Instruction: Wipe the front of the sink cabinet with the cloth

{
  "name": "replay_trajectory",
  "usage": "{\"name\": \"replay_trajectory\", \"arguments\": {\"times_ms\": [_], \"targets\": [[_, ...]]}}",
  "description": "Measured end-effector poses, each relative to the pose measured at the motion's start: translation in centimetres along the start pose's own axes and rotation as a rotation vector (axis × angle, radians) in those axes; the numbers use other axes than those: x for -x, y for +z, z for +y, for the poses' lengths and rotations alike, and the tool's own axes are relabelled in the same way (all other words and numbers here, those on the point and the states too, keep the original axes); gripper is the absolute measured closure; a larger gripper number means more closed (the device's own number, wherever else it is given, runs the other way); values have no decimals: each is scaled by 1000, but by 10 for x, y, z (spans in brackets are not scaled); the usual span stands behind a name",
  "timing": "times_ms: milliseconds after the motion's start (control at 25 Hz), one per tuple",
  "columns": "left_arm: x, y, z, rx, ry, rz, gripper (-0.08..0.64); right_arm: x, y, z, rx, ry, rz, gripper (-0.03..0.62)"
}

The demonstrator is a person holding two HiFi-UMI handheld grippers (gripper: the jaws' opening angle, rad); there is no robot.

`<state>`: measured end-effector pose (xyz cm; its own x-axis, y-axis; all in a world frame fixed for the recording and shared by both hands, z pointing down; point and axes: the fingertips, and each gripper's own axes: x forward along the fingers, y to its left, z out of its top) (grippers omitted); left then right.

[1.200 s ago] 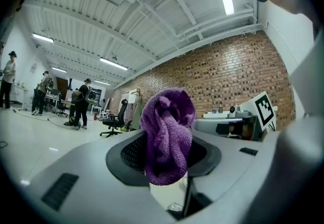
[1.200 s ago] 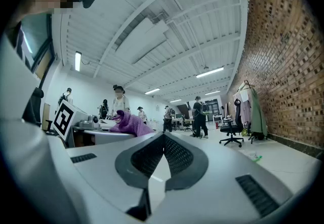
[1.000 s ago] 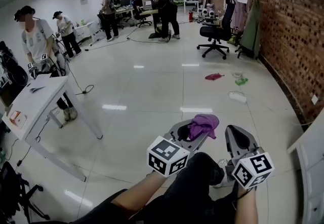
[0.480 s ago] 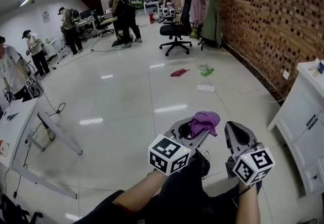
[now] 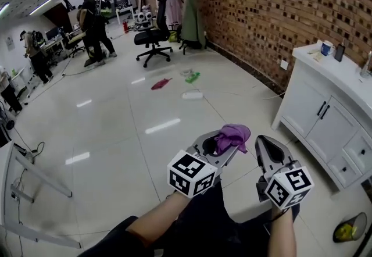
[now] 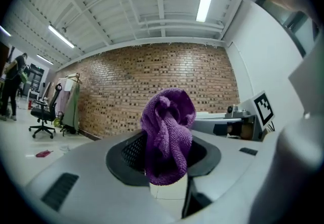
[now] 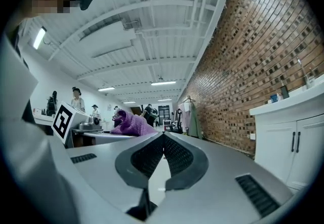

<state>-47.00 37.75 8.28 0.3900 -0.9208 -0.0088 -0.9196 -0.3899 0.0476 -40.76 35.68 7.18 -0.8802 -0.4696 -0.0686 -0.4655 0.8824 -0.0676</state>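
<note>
Left gripper (image 5: pixel 225 146) clamps purple cloth (image 5: pixel 234 133); right gripper (image 5: pixel 266 148) closed, empty. Sink cabinet (image 5: pixel 317 125) at two o'clock: advise pressing cloth flat.

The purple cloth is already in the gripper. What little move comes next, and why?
Probably carry the left gripper rightward toward the white sink cabinet. Its jaws are shut on the purple cloth, but the cloth is well apart from that cabinet, so wiping cannot start yet.
</note>
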Motion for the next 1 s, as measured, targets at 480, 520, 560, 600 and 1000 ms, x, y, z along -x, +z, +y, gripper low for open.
{"name": "replay_trajectory", "arguments": {"times_ms": [480, 520, 560, 600, 1000], "targets": [[-109, -14, -147, 1, -313, 35, 408, 152, 12, -107, 7, -315, -33, 591], [-116, -15, -161, 0, -341, 38, 408, 167, 13, -115, 5, -346, -36, 591], [-122, -16, -175, -1, -369, 40, 408, 183, 13, -122, 4, -377, -38, 591], [-129, -16, -189, -2, -396, 43, 409, 198, 15, -129, 4, -407, -42, 591], [-181, -17, -311, 21, -617, 37, 408, 327, 27, -178, 23, -635, -40, 591]]}}
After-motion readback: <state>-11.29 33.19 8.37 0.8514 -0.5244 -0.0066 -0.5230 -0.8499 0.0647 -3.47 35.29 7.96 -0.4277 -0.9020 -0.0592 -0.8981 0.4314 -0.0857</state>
